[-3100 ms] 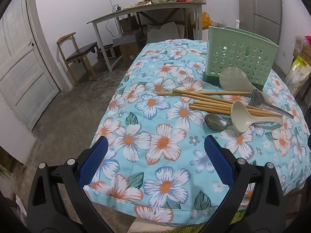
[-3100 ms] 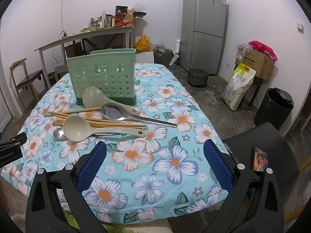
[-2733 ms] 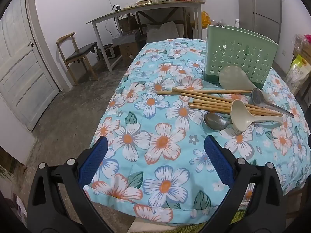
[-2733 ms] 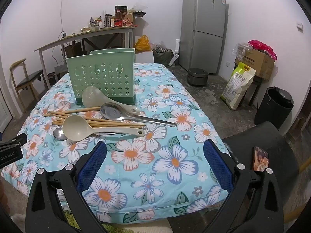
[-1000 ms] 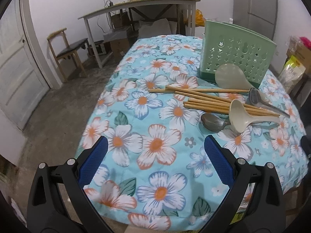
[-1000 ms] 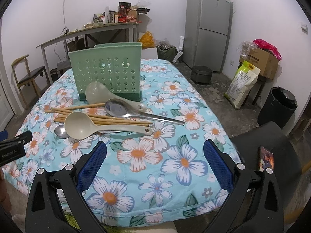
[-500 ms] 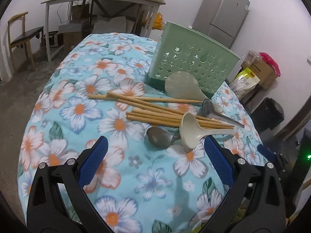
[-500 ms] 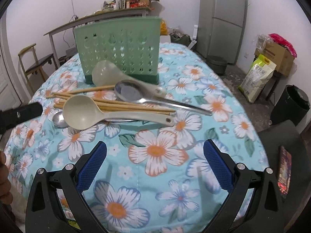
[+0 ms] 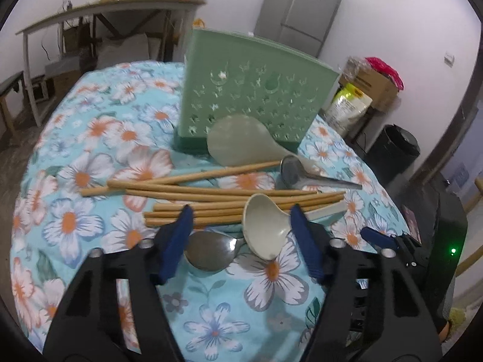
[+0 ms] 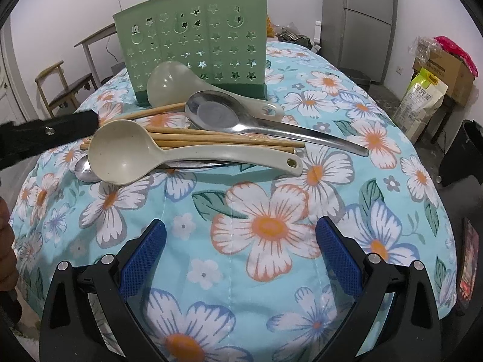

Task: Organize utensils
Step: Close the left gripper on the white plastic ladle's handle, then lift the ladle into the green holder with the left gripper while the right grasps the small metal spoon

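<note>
A green perforated utensil holder [image 9: 253, 102] [image 10: 193, 39] stands on the flowered tablecloth [image 10: 271, 226]. In front of it lie a translucent rice paddle [image 9: 238, 143], a large metal spoon [image 10: 217, 114], several wooden chopsticks [image 9: 211, 193], a beige ladle [image 9: 262, 226] [image 10: 126, 154] and a small metal spoon [image 9: 208, 250]. My left gripper [image 9: 241, 241] hangs low over the bowls of the ladle and the small spoon. Its jaws are closing, and the pads touch neither. My right gripper [image 10: 240, 259] is open over bare cloth, short of the handles.
A grey fridge [image 10: 362, 15], a black bin [image 9: 395, 147] and boxes with bags [image 10: 437, 72] stand to the right. A wooden chair [image 10: 63, 87] and a cluttered long table [image 9: 105, 9] are behind. The tablecloth drops off close to both grippers.
My left gripper swung right and came in close over the spoon bowls, and its jaws narrowed. My right gripper sank and moved nearer to the utensils, still wide.
</note>
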The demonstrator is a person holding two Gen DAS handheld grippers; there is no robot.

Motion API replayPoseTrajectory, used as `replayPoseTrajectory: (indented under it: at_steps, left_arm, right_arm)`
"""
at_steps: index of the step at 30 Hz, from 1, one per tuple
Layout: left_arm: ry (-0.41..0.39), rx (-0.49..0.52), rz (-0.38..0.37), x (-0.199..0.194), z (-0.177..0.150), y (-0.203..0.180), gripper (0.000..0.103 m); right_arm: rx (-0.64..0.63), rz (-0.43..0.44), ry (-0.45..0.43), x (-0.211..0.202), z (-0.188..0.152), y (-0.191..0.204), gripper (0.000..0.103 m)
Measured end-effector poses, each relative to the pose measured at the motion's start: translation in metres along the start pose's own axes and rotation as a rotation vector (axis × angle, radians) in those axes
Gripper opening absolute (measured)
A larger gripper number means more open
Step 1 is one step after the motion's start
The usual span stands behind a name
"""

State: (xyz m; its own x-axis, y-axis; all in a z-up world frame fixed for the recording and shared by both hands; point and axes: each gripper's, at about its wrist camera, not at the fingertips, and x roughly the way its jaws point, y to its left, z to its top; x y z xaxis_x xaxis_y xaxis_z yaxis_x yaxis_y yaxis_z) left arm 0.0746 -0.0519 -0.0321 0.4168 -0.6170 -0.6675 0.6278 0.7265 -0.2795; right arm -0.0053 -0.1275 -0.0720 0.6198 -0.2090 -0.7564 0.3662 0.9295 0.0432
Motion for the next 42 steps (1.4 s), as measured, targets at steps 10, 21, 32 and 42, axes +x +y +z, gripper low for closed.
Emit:
replayPoseTrajectory:
  at_steps: [10,21,32,42]
  left_arm:
    - [0.143,-0.038,-0.063,0.032,-0.004,0.008,0.016]
    - [0.11,-0.121,-0.115,0.01,0.003,0.015,0.004]
    - [-0.141,-0.202,-0.056,-0.078,0.042,0.038,0.004]
    - [-0.233,-0.312,0.082,-0.11,0.052,0.092,0.004]
  right_arm:
    - [0.012,0.014,0.006,0.002,0.003,-0.004,0.097]
    - [0.005,0.017,0.006,0.005,0.002,-0.005,0.097]
    - [-0.107,0.011,-0.093,-0.021,0.011,0.019,0.097]
    - [-0.509,0.114,-0.173,-0.016,0.023,0.126,0.068]
